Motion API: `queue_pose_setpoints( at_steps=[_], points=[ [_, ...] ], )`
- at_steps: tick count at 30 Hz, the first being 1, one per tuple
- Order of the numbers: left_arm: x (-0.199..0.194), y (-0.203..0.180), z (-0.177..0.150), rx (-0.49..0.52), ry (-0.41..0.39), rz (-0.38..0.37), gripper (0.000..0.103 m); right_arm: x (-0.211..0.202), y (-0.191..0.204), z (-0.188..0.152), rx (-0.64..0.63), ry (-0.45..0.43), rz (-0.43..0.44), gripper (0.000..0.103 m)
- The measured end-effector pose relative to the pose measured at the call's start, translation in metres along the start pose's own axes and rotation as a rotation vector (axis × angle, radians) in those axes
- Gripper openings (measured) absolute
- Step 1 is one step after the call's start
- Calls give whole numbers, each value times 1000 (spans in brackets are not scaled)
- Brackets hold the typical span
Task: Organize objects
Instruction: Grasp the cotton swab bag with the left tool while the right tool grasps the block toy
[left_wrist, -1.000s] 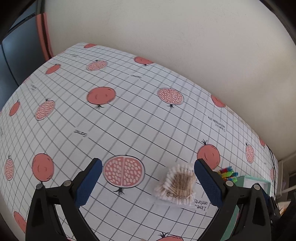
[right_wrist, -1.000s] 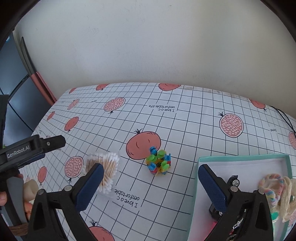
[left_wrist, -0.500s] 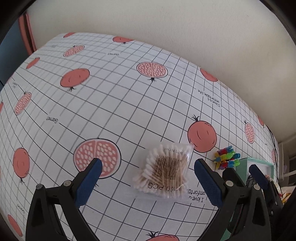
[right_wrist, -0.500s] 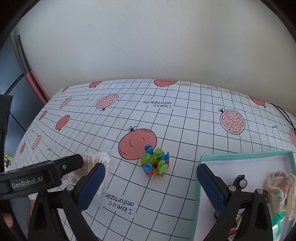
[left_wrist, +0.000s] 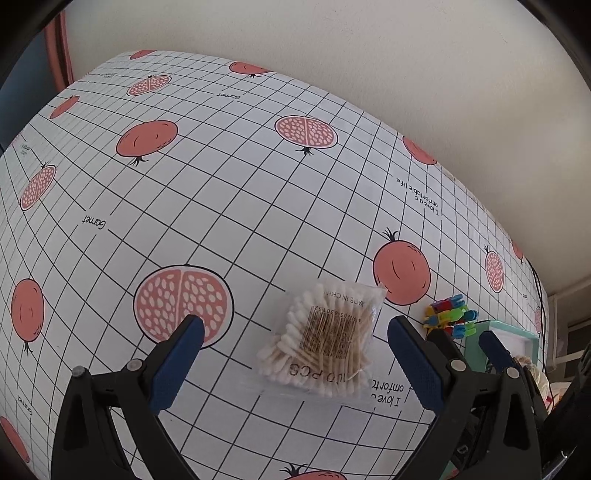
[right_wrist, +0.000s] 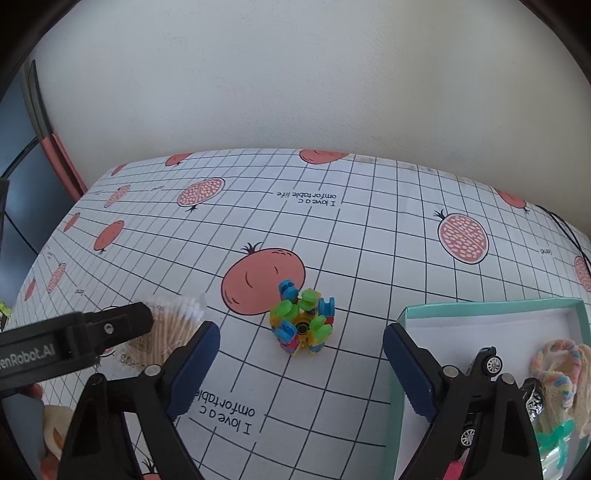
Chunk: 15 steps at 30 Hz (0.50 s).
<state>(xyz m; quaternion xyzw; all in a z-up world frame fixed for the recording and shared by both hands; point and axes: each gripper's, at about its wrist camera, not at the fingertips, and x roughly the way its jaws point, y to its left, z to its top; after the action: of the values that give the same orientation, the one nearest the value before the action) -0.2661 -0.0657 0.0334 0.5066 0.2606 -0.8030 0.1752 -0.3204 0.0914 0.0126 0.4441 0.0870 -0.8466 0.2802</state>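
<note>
A clear bag of cotton swabs (left_wrist: 325, 338) lies on the pomegranate-print tablecloth (left_wrist: 221, 177), between the tips of my open, empty left gripper (left_wrist: 295, 336). It also shows in the right wrist view (right_wrist: 173, 325), partly hidden by the left gripper's finger. A cluster of colourful plastic clips (right_wrist: 303, 321) sits in front of my open, empty right gripper (right_wrist: 301, 347); it also shows in the left wrist view (left_wrist: 448, 315). A teal box (right_wrist: 491, 306) at the right holds a toy car (right_wrist: 485, 363) and a pastel hair tie (right_wrist: 557, 363).
A white wall runs along the table's far edge. A black cable (right_wrist: 569, 230) trails over the table's far right corner. A dark panel with a red edge (right_wrist: 55, 158) stands past the left end. The right gripper's fingers (left_wrist: 495, 350) show at the left view's right edge.
My left gripper has moved right and closer, so the swab bag now sits centred between its fingers. My right gripper has closed in a little on the clips. Both stayed open.
</note>
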Motion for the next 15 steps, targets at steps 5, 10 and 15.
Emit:
queue_pose_setpoints(
  at_steps=[5,10,15],
  points=[
    [0,-1,-1,-16,-5,-15,100,2,-6,0,28,-2,-4,84],
    [2,0,-4,-37,-4,-10,99,2,-9,1,49,-4,2,78],
    [3,-5,-8,-30,0,-20,99,3,-10,3,65,-6,12,72]
  ],
)
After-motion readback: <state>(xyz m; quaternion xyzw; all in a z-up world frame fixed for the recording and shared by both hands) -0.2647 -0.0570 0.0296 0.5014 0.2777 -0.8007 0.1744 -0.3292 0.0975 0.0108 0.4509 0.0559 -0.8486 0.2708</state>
